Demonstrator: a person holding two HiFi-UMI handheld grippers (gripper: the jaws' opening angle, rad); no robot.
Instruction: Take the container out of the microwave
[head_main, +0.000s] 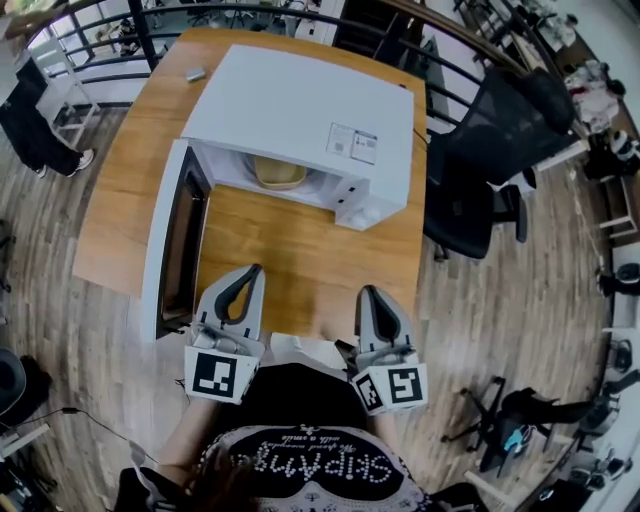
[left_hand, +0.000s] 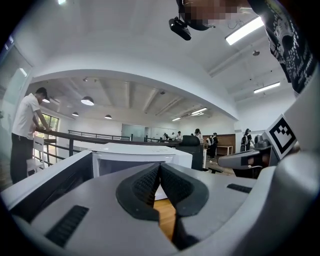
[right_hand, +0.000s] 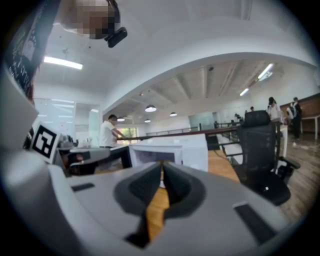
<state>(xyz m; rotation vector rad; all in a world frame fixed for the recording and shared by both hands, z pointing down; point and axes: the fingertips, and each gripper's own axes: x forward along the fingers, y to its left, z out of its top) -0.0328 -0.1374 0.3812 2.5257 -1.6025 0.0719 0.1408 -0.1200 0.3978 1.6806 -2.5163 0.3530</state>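
Note:
The white microwave (head_main: 300, 110) stands on the wooden table (head_main: 300, 250) with its door (head_main: 165, 240) swung open to the left. Inside the cavity sits a beige container (head_main: 278, 172), only its front part showing. My left gripper (head_main: 253, 270) is over the table's near edge, well short of the opening, jaws shut and empty (left_hand: 160, 167). My right gripper (head_main: 368, 292) is beside it on the right, also shut with nothing held (right_hand: 162, 167). Both point toward the microwave (left_hand: 135, 155) (right_hand: 170, 150). The container is hidden in both gripper views.
A black office chair (head_main: 480, 170) stands right of the table. A small grey object (head_main: 195, 74) lies on the far left of the table. A dark railing (head_main: 140, 30) runs behind. A person in a white shirt (left_hand: 25, 130) stands at the railing on the left.

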